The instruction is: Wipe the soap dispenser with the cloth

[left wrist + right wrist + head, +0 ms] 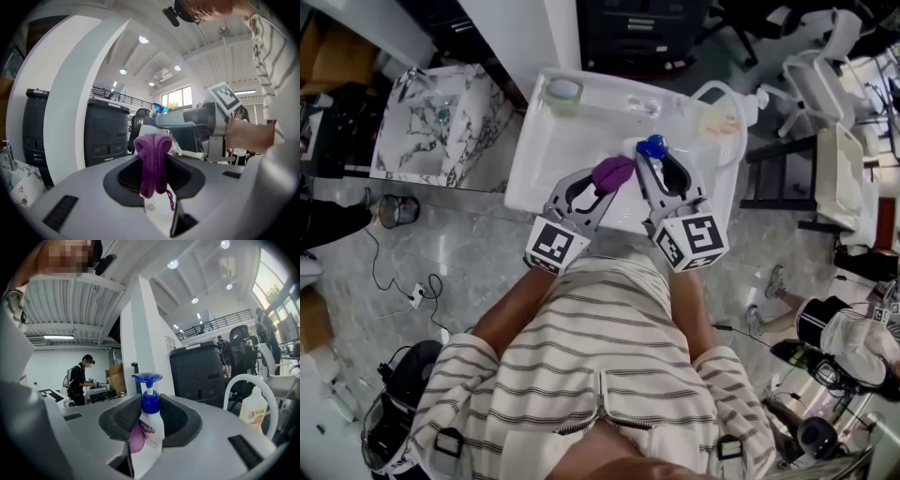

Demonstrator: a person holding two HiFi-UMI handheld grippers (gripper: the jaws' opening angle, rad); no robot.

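Note:
The soap dispenser [149, 425], a white bottle with a blue pump head [652, 146], stands upright between the jaws of my right gripper [150, 423], which is shut on its body. My left gripper [154, 164] is shut on a bunched purple cloth [153, 159]. In the head view the left gripper [605, 180] and the right gripper [661, 167] are side by side over the white basin [546, 169], and the cloth [612, 172] sits just left of the dispenser. In the right gripper view the cloth [136, 439] lies against the bottle's lower left side.
A white jug with a loop handle [724, 116] stands at the basin's right end, also the jug [255, 411] in the right gripper view. A green-rimmed dish [564, 90] sits at the basin's far left corner. A marble sink [431, 122] is further left. A person [80, 379] stands far off.

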